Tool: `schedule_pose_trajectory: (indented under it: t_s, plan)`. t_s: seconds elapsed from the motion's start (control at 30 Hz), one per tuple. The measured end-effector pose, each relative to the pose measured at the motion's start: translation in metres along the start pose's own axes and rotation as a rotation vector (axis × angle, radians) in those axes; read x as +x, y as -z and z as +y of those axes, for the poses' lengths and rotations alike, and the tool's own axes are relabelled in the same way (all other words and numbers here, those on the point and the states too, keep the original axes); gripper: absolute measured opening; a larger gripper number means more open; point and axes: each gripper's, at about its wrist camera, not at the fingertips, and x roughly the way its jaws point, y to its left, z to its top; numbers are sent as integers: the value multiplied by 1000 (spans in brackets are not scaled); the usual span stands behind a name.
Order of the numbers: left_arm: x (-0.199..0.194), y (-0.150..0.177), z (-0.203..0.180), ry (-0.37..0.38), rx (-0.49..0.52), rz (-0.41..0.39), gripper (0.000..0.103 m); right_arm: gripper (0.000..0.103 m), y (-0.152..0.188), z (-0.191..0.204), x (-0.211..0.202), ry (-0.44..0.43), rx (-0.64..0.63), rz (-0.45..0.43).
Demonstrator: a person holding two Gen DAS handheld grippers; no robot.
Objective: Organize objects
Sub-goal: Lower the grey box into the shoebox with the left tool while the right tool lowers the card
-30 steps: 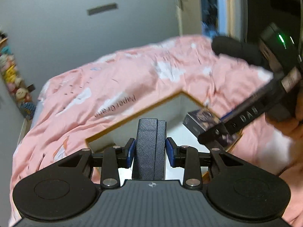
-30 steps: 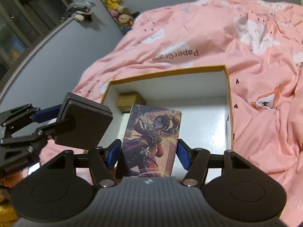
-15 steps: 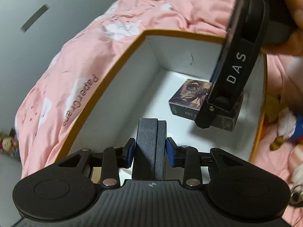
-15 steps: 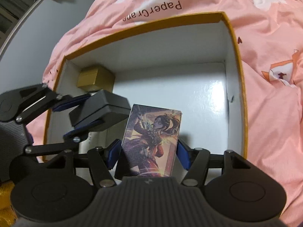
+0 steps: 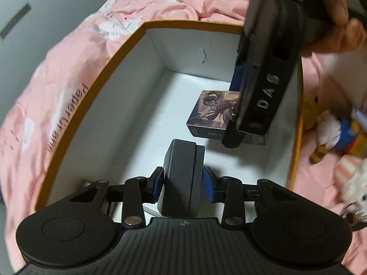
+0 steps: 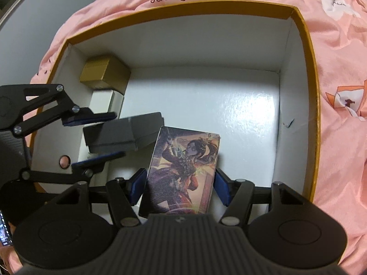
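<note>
A: Dark textured case [image 5: 182,178] sits low inside the white storage box [image 5: 128,105], between the left tongs [image 5: 183,184]. The blue pads [image 5: 207,184] have just been easing apart; the right-hand pad shows a sliver of gap, and the case leans a little. Looks like the release step.

B: And the illustrated card box [image 6: 183,171]?

A: Also down in the storage box, lying between the right tongs [image 6: 180,185]. They are spread about as wide as the card box; whether the pads bear on its edges, I cannot tell. From the left wrist view its far end seems at or just above the floor.

B: Anything else inside?

A: A gold box [image 6: 103,73] and a white box [image 6: 105,103] in the far left corner, just beside the dark case. The storage box rests on a pink bedspread [image 6: 339,57].

B: Next move?

A: My judgement: open the left tongs fully, draw straight back so the case does not tip, then let the card box settle flat and free the right. The two tongs are close together, so one should leave first.
</note>
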Motion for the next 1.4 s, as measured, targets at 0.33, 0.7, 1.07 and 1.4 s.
schedule_pose_trajectory:
  t_s: [0.33, 0.7, 1.07, 1.4]
  plan:
    - [-8, 15, 29, 194, -208, 15, 56, 65, -5, 9, 1, 55, -50, 39]
    - [21, -3, 34, 263, -300, 81, 55, 65, -12, 16, 26, 153, -140, 102]
    - [32, -7, 29, 274, -285, 121, 51, 64, -23, -6, 38, 51, -2, 189]
    - [33, -7, 36, 283, -290, 120, 50, 49, -22, -13, 34, 10, 52, 209]
